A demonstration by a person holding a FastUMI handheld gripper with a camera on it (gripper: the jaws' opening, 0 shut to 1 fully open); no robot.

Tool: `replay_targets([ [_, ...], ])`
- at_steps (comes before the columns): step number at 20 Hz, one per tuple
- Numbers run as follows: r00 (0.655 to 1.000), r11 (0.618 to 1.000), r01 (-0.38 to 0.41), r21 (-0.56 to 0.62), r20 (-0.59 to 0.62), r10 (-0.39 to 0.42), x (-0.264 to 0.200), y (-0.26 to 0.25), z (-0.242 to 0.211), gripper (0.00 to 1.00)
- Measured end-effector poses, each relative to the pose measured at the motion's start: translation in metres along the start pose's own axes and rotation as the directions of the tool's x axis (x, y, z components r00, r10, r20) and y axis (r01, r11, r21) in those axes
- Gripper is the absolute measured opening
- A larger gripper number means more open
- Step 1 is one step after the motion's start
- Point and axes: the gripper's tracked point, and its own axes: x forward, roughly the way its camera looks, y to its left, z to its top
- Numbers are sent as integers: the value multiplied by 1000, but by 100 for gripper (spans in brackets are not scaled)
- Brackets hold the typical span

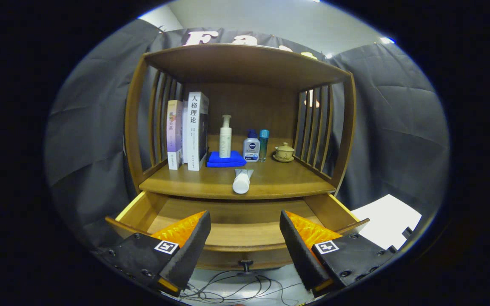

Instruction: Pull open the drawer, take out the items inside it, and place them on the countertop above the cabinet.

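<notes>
Your gripper (245, 238) has its two wedge-shaped fingers spread wide apart, holding nothing, with ribbed inner faces and a small square marker on each. Between and just beyond them you see the drawer (236, 231), pulled open: smooth brown wood with a curved front rail, a small dark knob (246, 265) below it, and a bare wooden floor in the part you can see between the fingers. The fingers hide the drawer's front corners, so you cannot tell what lies there.

Above the drawer, the countertop (279, 180) is a flat wooden board with slatted sides and a shelf roof overhead. A white tube (241, 180) lies near its front edge, cap toward you. Further back stand two upright books (187, 129), a tall pale pump bottle (225, 136) on a folded blue cloth (226, 160), a squat bottle with a blue cap (251, 146), a slim teal bottle (263, 144) and a lidded ceramic cup on a saucer (284, 152). The right front of the countertop is open. The lettering is too small to read reliably.

Thin cables (228, 287) trail on the floor under the drawer.
</notes>
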Motion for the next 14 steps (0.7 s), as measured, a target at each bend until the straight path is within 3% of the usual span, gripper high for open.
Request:
replay_targets([
  [14,1000,1000,-10,-12,0,10,-7,15,-94,98],
])
